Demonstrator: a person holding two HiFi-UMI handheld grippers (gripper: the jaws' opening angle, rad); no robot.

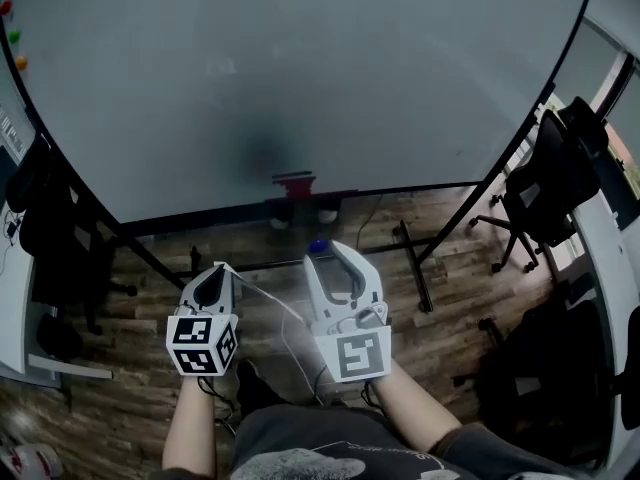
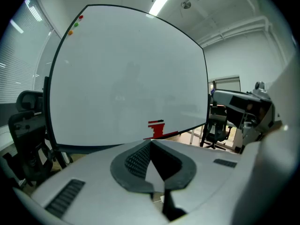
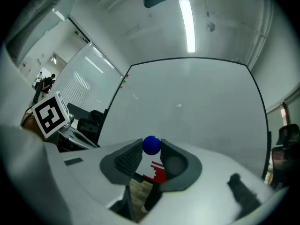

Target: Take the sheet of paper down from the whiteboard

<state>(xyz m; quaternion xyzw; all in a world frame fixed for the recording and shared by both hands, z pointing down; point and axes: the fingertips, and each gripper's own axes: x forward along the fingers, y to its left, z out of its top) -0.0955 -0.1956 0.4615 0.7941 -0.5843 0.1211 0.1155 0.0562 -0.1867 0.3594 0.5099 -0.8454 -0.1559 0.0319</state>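
Observation:
The whiteboard (image 1: 300, 78) fills the upper head view and has no sheet on it. My left gripper (image 1: 218, 268) is held low in front of it, jaws shut. A pale sheet of paper (image 1: 296, 340) trails from it toward the right as a faint blur. In the left gripper view (image 2: 150, 143) a pale sliver of the sheet (image 2: 152, 172) shows between the closed pads. My right gripper (image 1: 325, 250) is beside it, shut on a small blue ball magnet (image 1: 318, 247), which sits between the fingertips in the right gripper view (image 3: 151, 145).
A red object (image 1: 294, 180) sits on the board's bottom ledge. Red, green and orange magnets (image 1: 12, 36) cling to the board's upper left corner. The board's black stand legs (image 1: 410, 258) spread over the wood floor. Office chairs stand at right (image 1: 548, 183) and left (image 1: 45, 218).

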